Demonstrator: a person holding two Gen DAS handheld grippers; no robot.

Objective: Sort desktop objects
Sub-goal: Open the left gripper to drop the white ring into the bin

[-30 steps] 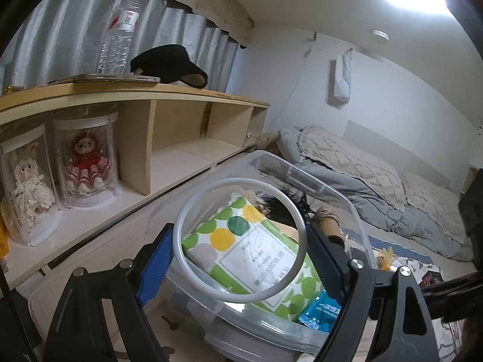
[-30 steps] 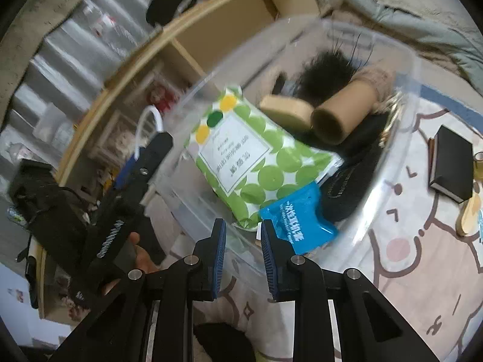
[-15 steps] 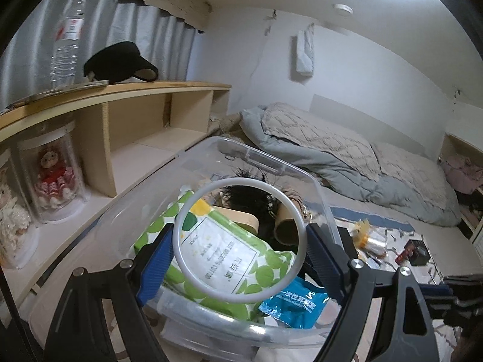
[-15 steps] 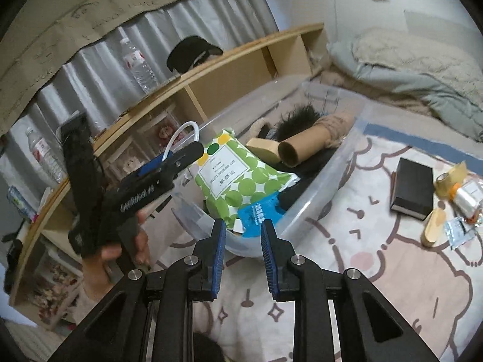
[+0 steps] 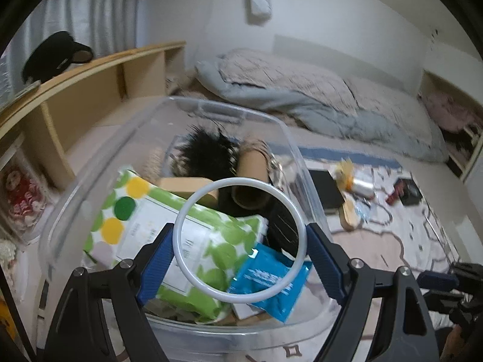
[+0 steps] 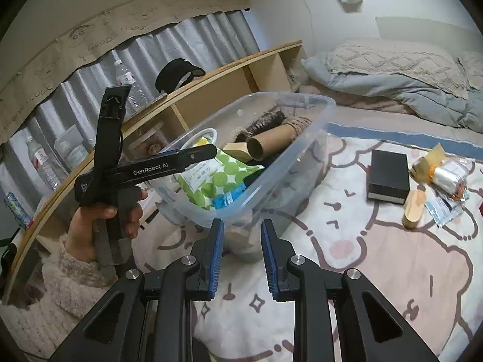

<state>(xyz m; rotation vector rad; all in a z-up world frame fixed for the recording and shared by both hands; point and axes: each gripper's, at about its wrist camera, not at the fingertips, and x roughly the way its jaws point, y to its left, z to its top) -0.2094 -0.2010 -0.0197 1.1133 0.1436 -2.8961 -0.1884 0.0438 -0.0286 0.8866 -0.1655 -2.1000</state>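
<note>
1. Left wrist view: my left gripper (image 5: 240, 249) grasps a white ring (image 5: 240, 240), its fingers (image 5: 157, 261) pressed on the rim's two sides. The ring stands face-on to the camera, directly above the clear plastic bin (image 5: 294, 147). Under it lie a green-dotted packet (image 5: 145, 220), a blue sachet (image 5: 265, 280) and a cardboard tube (image 5: 252, 181); I judge a release would drop it straight in, nothing blocking.

2. Right wrist view: my right gripper (image 6: 242, 258) is clenched and empty, just short of the bin's near corner. The leftovers, a black box (image 6: 388, 176), a wooden piece (image 6: 415, 208) and wrappers (image 6: 446, 175), lie on the cartoon blanket (image 6: 362, 256) to the right, nearer this hand.
</note>
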